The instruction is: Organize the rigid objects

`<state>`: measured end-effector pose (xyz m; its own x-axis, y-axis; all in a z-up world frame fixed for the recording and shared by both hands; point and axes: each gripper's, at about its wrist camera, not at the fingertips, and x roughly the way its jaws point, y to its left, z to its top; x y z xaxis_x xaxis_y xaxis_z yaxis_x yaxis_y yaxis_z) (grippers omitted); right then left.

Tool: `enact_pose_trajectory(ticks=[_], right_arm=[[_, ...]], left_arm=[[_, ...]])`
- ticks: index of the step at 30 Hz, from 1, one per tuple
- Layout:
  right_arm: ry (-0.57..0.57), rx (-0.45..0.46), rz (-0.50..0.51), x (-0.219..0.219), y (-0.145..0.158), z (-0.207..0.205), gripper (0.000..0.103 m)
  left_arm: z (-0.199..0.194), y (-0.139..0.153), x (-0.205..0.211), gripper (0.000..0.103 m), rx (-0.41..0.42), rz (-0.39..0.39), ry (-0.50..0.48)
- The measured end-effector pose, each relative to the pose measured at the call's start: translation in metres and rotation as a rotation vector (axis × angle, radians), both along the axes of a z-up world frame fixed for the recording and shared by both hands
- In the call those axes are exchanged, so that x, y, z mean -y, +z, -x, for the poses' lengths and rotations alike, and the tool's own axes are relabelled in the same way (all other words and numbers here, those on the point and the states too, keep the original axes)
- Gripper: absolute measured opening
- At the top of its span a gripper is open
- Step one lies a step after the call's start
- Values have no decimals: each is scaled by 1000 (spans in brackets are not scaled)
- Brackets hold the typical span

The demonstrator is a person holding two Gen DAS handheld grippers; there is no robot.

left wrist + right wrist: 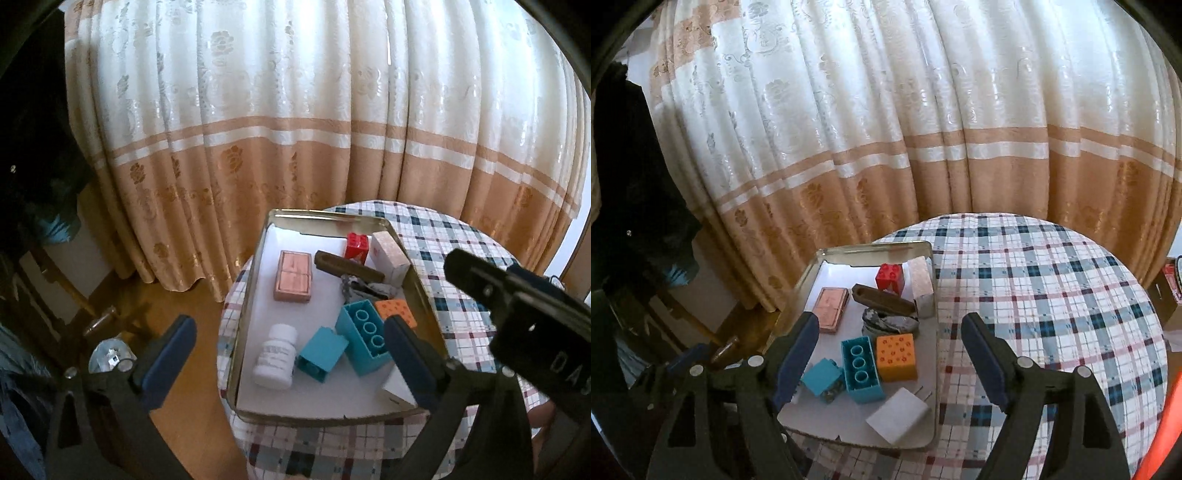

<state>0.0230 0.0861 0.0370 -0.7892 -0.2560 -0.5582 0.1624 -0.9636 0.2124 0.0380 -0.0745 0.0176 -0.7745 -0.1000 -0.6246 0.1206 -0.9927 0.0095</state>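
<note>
The left gripper (291, 354) gapes wide over the tin tray (328, 216), nothing between its jaws; the right gripper (890, 354) likewise stands wide and empty. On the right gripper's body only the letters "DAS" read. The tray holds a white bottle (275, 356) with a blurred label, teal blocks (364, 341), a red block (890, 277) and an orange block (897, 356). The tray sits at the worktop's (1052, 295) left edge; the checked cloth to its right lies bare.

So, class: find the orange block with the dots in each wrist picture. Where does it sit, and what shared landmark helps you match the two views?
Left wrist: orange block right of centre, partly hidden behind the tool's finger.
Right wrist: orange block lower centre, in full view.
Shared landmark: the long blue brick beside it in the tin tray.
</note>
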Motion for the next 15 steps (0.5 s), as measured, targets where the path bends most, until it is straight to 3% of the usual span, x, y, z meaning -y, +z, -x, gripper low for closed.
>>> enact_pose_trajectory(ticks=[2,8,11,15], right_arm=[[-17,-14,-10,0,-1,-6,82],[-29,-45,-24,5,0,-18,82],[-29,-53,-21,7,2,-19,82],[-26,-46,-30,9,0,-18,82]], left_arm=[[-3,1,-1,102,-3,12,4],[-8,3,-7,103,-12,158,71],[-12,4,-4,103,-53,142,66],[-11,2,1,103,-45,88,49]])
